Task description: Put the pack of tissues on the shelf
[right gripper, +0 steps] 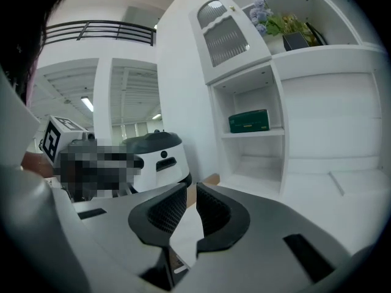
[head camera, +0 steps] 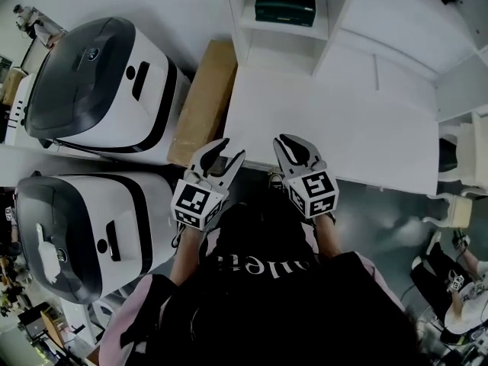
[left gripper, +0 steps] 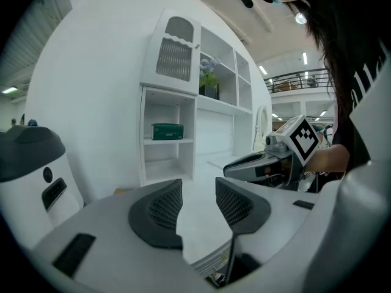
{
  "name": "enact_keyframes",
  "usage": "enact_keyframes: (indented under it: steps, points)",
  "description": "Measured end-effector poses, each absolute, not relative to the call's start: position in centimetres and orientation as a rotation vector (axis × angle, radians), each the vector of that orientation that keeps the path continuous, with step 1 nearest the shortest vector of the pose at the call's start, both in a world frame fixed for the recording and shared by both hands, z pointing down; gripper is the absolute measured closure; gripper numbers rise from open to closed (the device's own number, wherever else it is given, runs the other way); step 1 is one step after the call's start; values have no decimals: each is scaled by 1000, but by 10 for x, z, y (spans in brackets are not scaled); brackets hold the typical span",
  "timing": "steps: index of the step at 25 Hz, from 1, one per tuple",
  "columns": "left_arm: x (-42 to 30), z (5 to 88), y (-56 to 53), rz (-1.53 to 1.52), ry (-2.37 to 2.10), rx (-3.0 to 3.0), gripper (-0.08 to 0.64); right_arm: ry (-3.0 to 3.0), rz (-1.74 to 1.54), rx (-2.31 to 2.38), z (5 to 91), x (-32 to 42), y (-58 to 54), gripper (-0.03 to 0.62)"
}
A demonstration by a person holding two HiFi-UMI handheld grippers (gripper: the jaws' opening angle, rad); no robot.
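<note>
The dark green pack of tissues (head camera: 284, 7) lies on a shelf board (head camera: 282, 30) inside the white wall unit, far from both grippers. It also shows in the left gripper view (left gripper: 167, 131) and in the right gripper view (right gripper: 249, 121). My left gripper (head camera: 223, 158) hovers at the near edge of the white table (head camera: 343, 120); its jaws (left gripper: 199, 188) stand apart with nothing between them. Beside it, my right gripper (head camera: 294, 149) has its jaws (right gripper: 192, 191) drawn almost together, a narrow slit left, nothing in it.
Two white-and-black machines (head camera: 99, 82) (head camera: 84, 227) stand at the left. A cardboard box (head camera: 204, 101) sits between them and the table. A potted plant (right gripper: 275, 20) is on an upper shelf. A white chair (head camera: 461, 166) and a seated person (head camera: 465, 288) are at the right.
</note>
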State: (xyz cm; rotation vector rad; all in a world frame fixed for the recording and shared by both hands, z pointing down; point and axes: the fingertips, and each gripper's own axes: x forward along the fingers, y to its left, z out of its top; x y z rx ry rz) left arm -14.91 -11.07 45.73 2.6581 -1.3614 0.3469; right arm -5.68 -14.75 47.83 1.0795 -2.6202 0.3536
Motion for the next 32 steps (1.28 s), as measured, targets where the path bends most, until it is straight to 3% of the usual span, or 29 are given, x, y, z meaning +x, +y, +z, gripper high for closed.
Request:
enact_keyframes:
  steps: [17, 32]
  points:
    - [-189, 461, -16, 233, -1196, 2741, 500, -2543, 348, 1197, 486, -103, -36, 522]
    - [-201, 463, 5, 172, -1167, 2750, 534, -2510, 298, 1232, 485, -110, -13, 529]
